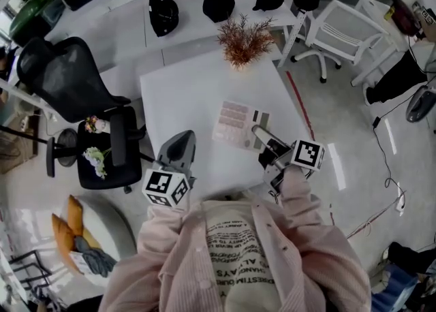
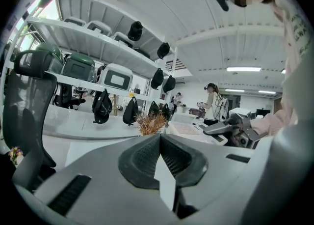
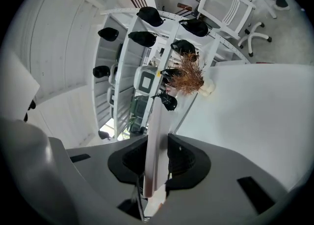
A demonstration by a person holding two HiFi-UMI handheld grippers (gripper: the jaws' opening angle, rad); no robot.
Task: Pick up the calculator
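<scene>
The calculator is a pale pink slab with rows of keys, hanging level above the white table. My right gripper is shut on its right edge. In the right gripper view the calculator shows edge-on, pinched between the two dark pads of that gripper. My left gripper hovers to the left of the calculator, apart from it. Its jaws meet at the tips with nothing between them. From the left gripper view the calculator and the right gripper appear at the right.
A dried plant in a pot stands at the table's far edge. Black bags sit on a long white counter behind it. A black office chair is at the left, a white chair at the far right.
</scene>
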